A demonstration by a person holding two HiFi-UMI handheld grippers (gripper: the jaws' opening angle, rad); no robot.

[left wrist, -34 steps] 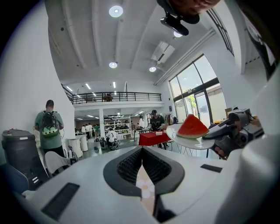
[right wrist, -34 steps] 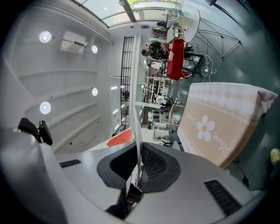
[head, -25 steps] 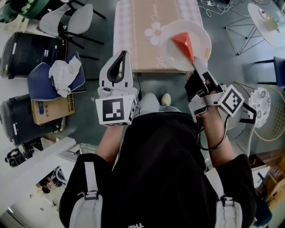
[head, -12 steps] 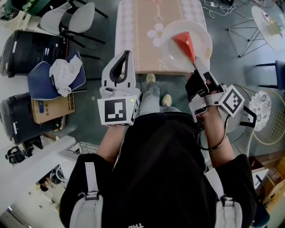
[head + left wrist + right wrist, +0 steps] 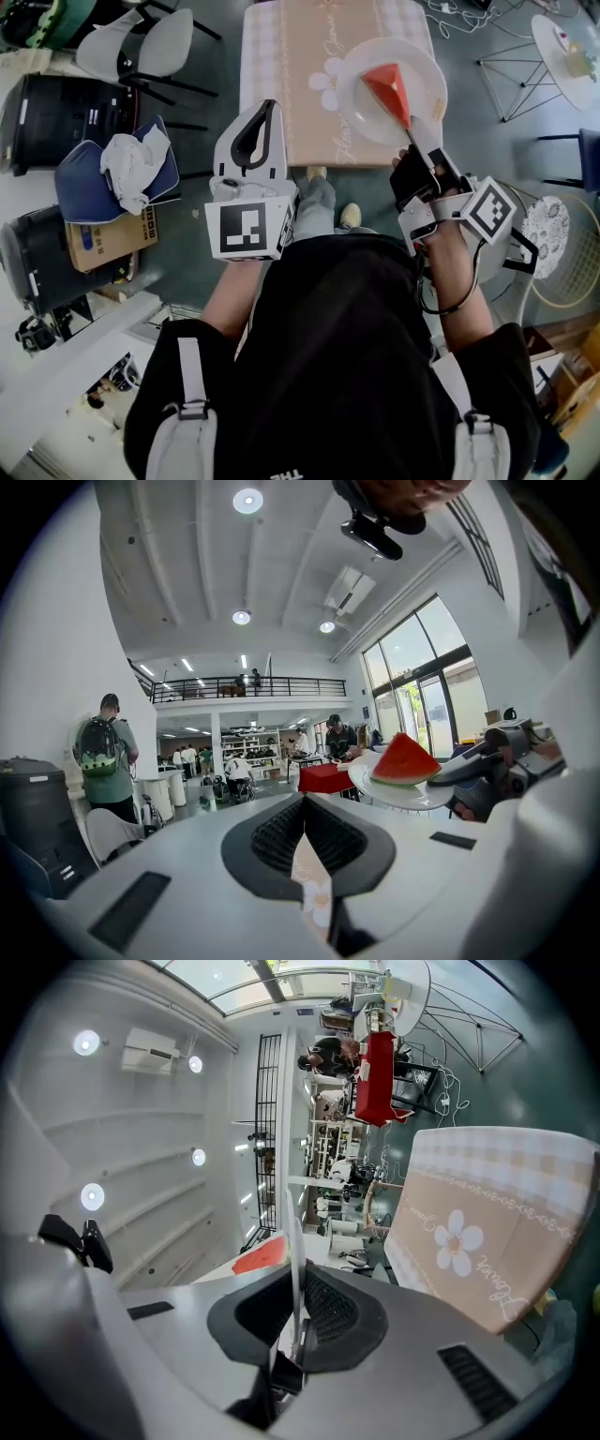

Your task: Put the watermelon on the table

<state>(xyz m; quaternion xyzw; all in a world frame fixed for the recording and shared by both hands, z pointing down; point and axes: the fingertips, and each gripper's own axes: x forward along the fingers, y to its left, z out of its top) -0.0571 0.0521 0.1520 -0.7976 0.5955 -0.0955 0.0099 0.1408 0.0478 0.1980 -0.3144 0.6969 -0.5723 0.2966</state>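
A: Question: where's the red watermelon wedge [image 5: 389, 94]?

B: On a round white plate [image 5: 427, 66] at 1 o'clock, over the beige flowered table [image 5: 291, 75], rim pinched by the right gripper [image 5: 419, 142]. The left gripper [image 5: 255, 141] is closed and empty. Carry step, I'd say; next, lower it level.

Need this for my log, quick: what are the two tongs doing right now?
Left tongs: closed, holding nothing.
Right tongs: closed on the rim of the plate that carries the watermelon.
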